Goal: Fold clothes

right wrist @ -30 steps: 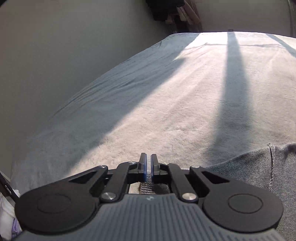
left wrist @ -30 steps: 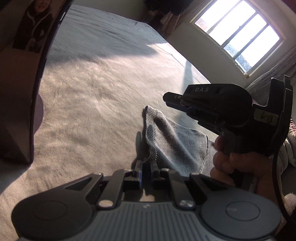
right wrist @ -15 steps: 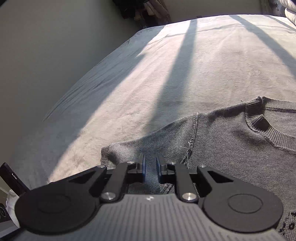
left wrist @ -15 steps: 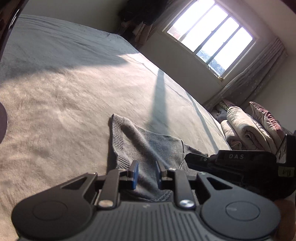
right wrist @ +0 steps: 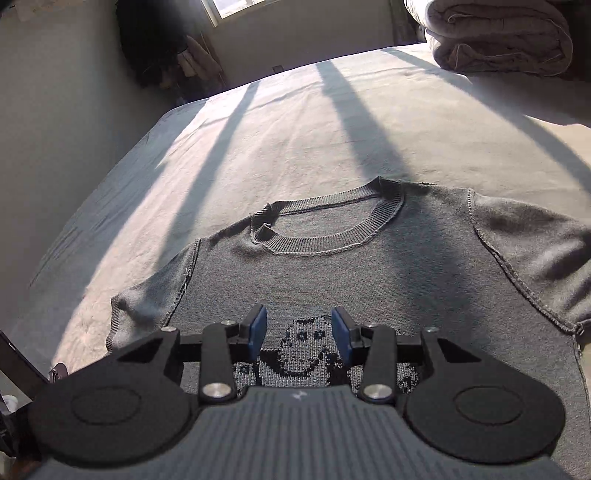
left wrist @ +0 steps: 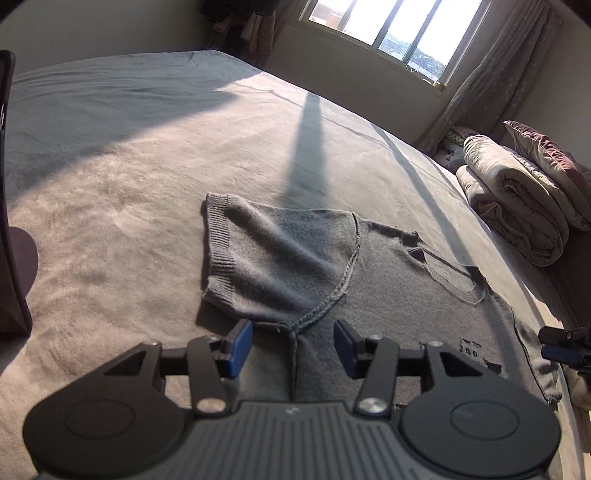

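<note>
A sunlit bed (left wrist: 147, 155) fills both views, its grey cover crossed by window-bar shadows. The grey knit sweater (right wrist: 369, 273) lies flat on it, its hem hidden behind the tool. The left gripper (left wrist: 292, 345) and right gripper (right wrist: 298, 332) hover above it, jaws opening, gripping nothing. A folded quilt (left wrist: 517, 206) is cut off at the edge

Low sunlight came through the barred, overexposed window (left wrist: 391, 33), laying long dark bar shadows across the pale grey bedspread (left wrist: 147, 155). Room corners stayed dim. Fisheye distortion curved the edges, and the frames were fairly sharp throughout.
</note>
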